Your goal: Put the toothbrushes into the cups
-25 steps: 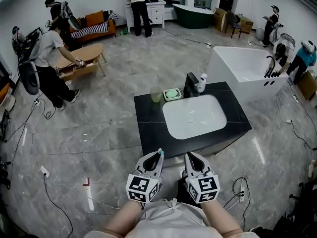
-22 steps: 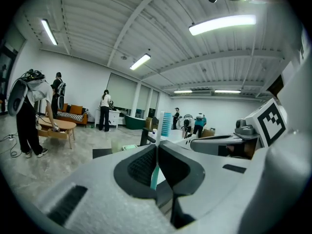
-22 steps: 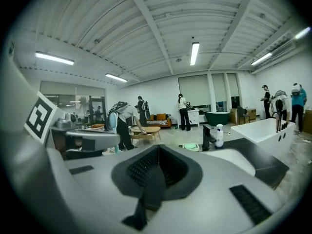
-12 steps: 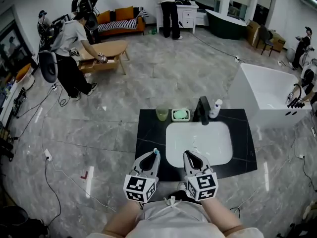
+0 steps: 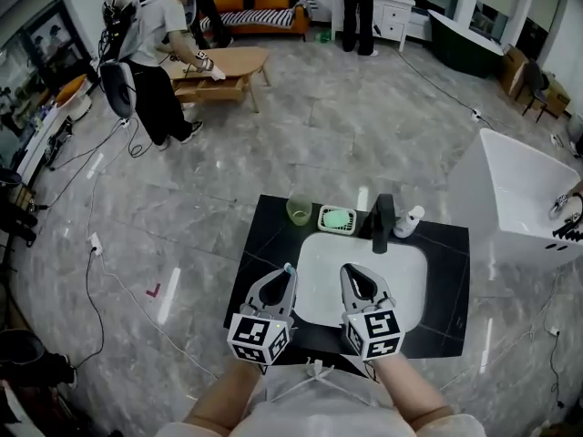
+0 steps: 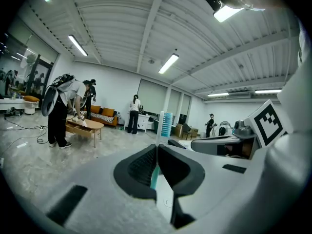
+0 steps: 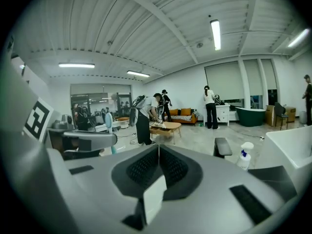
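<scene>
The left claw point(image 5: 281, 282) is closed tight on a toothbrush point(image 5: 289, 269). In the left gripper view the two dark pads point(image 6: 141, 165) meet on the teal handle, and the bristle head point(image 6: 166, 123) rises clear above the tips. From the head view the brush's long axis runs roughly in line with the claw, head end foremost and pointing toward the back of the black counter point(image 5: 264, 235). The only cup in sight, a pale green one point(image 5: 299, 209), stands upright at the counter's back left, just left of the soap dish point(image 5: 337, 218). It is straight ahead of the left claw and a touch to its right, beyond the front left corner of the white sink point(image 5: 401, 285), and well apart from the brush. The left hand is plainly the nearer one to it and the one carrying the load, so the coming move looks like a forward reach over the counter edge. The brush would then likely need tipping so that one end drops into the cup's mouth. The right claw point(image 5: 355, 280) hangs over the front of the basin. In its own view its pads point(image 7: 144, 167) are pressed together with nothing between them, so it holds nothing. Ahead of it and to its right stand the dark tap point(image 5: 383, 221) and a small white spray bottle point(image 5: 410, 221), neither in the left claw's path. No second toothbrush or second cup shows.
</scene>
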`<action>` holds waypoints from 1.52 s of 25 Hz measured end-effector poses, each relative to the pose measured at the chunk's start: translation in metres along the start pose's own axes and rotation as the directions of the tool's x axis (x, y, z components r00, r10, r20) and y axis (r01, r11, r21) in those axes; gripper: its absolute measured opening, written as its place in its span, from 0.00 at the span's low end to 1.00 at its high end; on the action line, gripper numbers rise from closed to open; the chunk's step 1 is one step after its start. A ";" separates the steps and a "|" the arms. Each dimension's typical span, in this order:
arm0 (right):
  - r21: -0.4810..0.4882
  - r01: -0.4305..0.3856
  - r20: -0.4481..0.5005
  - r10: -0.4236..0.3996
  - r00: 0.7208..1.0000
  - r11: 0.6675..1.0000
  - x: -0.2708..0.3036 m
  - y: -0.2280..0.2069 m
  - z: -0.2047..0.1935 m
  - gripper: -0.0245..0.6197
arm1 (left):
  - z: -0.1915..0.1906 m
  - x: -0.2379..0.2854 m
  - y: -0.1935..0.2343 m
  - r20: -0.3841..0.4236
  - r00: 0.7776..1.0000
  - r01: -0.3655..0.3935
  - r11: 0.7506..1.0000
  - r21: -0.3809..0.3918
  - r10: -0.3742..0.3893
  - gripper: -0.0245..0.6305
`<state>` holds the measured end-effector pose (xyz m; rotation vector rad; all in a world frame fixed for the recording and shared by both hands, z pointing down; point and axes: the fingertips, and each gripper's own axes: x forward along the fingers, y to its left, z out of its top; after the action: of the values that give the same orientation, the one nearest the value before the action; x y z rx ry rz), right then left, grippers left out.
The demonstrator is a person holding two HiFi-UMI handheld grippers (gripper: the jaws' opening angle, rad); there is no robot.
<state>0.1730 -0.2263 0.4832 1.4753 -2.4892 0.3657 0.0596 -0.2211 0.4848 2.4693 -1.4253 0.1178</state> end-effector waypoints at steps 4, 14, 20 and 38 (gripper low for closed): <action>0.005 -0.020 -0.020 0.020 1.000 1.000 0.017 -0.004 0.000 0.08 | 0.001 0.019 0.014 0.000 1.000 -0.029 1.000 0.002 0.029 0.08; 0.022 -0.008 -0.064 0.009 0.998 1.000 0.069 -0.020 0.010 0.08 | 0.046 0.085 0.058 0.069 0.998 -0.012 1.000 -0.004 0.012 0.08; 0.036 0.011 -0.088 -0.008 0.996 0.999 0.098 -0.032 0.010 0.08 | 0.061 0.128 0.088 0.117 0.993 -0.008 1.000 -0.009 0.009 0.08; 0.090 -0.001 -0.197 0.019 0.980 0.996 0.136 -0.037 -0.021 0.08 | -0.023 0.189 0.129 0.051 0.996 0.075 0.992 -0.105 -0.070 0.08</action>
<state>0.1428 -0.3491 0.5497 1.3847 -2.3512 0.6027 0.0464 -0.4333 0.5731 2.4473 -1.3222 -0.0311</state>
